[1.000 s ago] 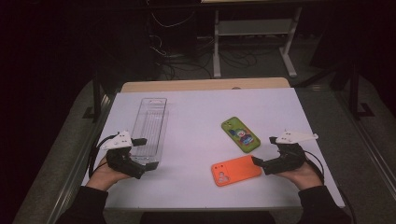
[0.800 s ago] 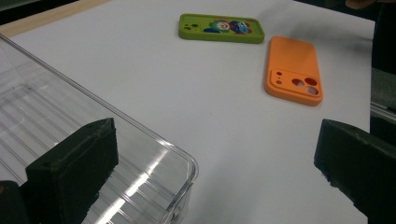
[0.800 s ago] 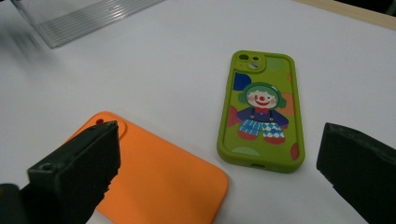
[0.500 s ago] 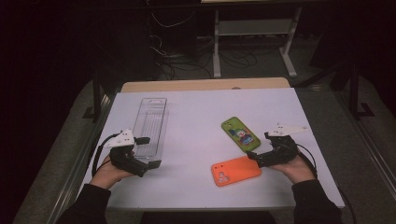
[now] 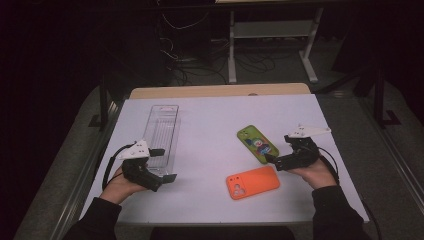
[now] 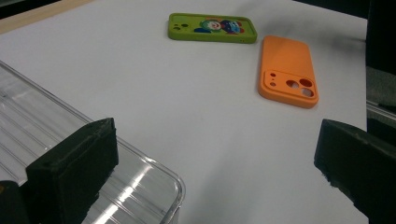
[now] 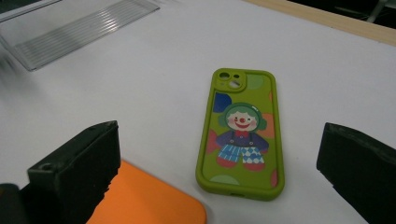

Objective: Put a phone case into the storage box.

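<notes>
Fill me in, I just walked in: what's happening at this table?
A person holds a gripper in each hand over a white table. The right gripper, open, points at the green case; the orange case lies just beside it. The left gripper, open, sits at the near end of the clear tray. Nothing is gripped.

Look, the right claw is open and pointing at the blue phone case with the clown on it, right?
Not quite: the clown phone case is green, not blue, as the right gripper view shows. The right claw is open and does point at it.
</notes>
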